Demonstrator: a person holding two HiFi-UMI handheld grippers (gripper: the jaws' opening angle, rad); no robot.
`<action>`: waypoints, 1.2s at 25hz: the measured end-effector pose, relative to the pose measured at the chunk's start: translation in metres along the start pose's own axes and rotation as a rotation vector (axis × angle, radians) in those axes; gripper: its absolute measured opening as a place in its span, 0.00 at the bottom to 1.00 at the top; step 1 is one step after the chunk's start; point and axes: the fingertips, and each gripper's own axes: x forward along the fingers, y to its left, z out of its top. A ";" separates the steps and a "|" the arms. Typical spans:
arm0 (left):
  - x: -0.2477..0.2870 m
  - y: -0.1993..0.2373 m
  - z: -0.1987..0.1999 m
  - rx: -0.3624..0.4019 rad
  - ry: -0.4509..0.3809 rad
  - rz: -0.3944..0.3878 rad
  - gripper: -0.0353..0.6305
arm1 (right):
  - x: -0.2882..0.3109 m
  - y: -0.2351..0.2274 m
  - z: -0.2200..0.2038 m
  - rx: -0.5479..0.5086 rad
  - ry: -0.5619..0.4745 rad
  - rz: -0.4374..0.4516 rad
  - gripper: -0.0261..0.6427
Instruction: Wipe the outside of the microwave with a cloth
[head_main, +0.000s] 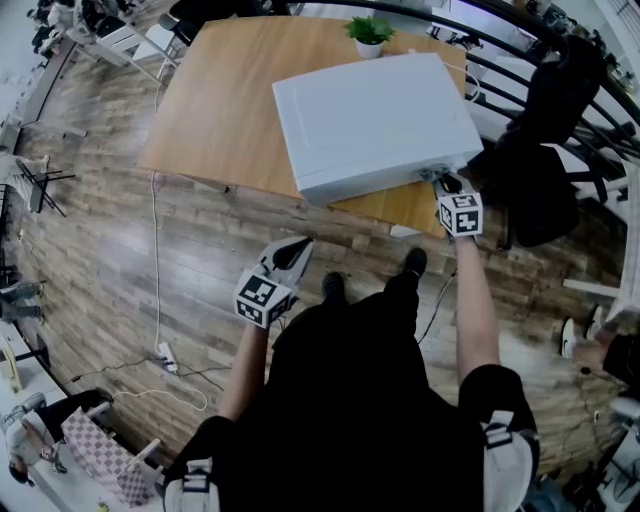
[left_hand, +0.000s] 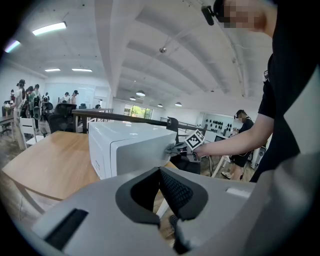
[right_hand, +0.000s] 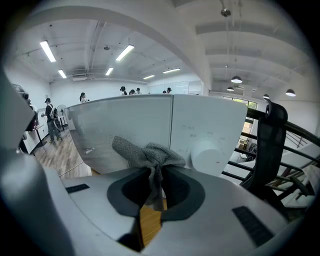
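At microwave (head_main: 370, 120) front corner, right gripper (head_main: 446, 182) jaws clamp grey cloth (right_hand: 150, 156); left gripper (head_main: 298, 247) jaws closed, empty

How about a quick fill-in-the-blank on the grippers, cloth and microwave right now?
The right gripper is shut on a grey ____. The left gripper, jaws together, holds ____. The microwave stands on a ____ table.
Missing words: cloth; nothing; wooden.
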 end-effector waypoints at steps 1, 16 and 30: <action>0.000 0.000 0.001 0.000 0.000 0.000 0.05 | 0.000 0.000 0.000 0.002 0.001 -0.001 0.10; -0.005 0.010 0.000 -0.002 -0.007 0.014 0.05 | 0.005 0.017 0.004 -0.012 0.008 0.009 0.10; -0.019 0.014 -0.007 -0.019 -0.020 0.043 0.05 | 0.020 0.062 0.004 -0.024 -0.006 0.078 0.10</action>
